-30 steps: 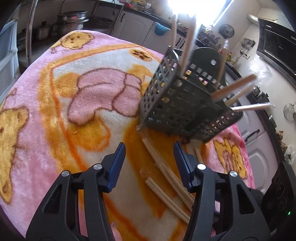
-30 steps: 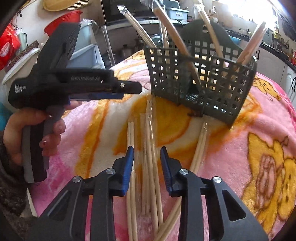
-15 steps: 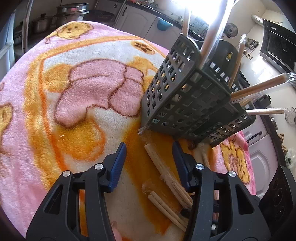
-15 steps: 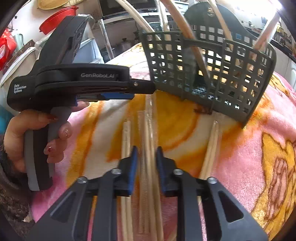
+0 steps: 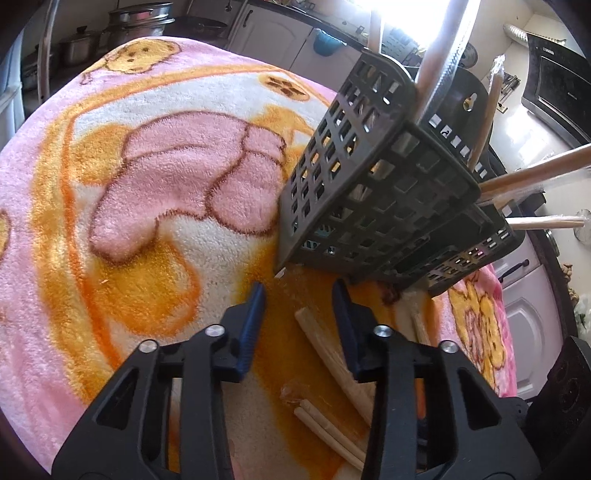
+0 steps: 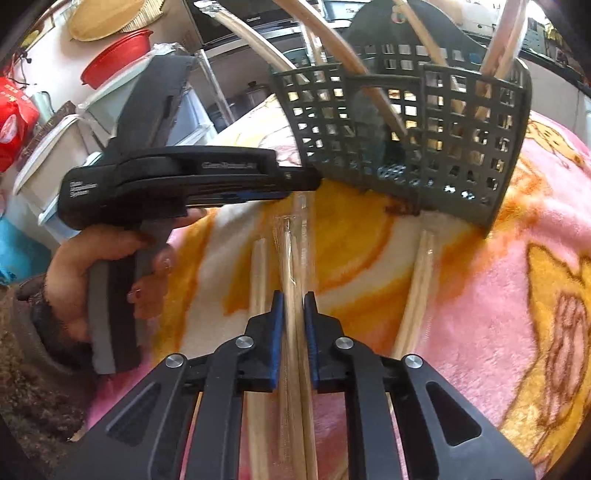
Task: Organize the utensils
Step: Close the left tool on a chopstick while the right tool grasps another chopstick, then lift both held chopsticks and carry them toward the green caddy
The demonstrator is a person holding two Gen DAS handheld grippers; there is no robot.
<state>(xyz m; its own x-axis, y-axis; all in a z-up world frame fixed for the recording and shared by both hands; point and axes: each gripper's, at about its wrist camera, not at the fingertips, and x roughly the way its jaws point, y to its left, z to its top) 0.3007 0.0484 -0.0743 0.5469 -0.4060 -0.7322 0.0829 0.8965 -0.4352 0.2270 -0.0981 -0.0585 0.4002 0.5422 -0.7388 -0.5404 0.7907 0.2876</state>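
Observation:
A dark grey slotted utensil basket [image 5: 369, 192] [image 6: 424, 147] stands on the blanket with several wrapped chopsticks leaning out of it. More wrapped chopstick pairs lie in front of it. My right gripper [image 6: 293, 299] is closing, and its blue pads press on one wrapped pair [image 6: 291, 258] that runs toward the basket. Other pairs lie to its left [image 6: 258, 266] and right [image 6: 421, 280]. My left gripper [image 5: 297, 295] [image 6: 308, 182], held by a hand [image 6: 92, 266], is closing just before the basket's lower corner. The end of a wrapped pair [image 5: 325, 343] lies between its jaws, untouched.
A pink and orange bear-print blanket [image 5: 147, 184] covers the table. Metal pots [image 5: 140, 18] stand behind it, cabinets [image 5: 532, 325] at the right. A red bowl [image 6: 114, 59] and plastic bins [image 6: 55, 147] sit at the left in the right wrist view.
My left gripper moved forward and down toward the basket, and its jaws narrowed. My right jaws closed in onto the middle wrapped chopstick pair.

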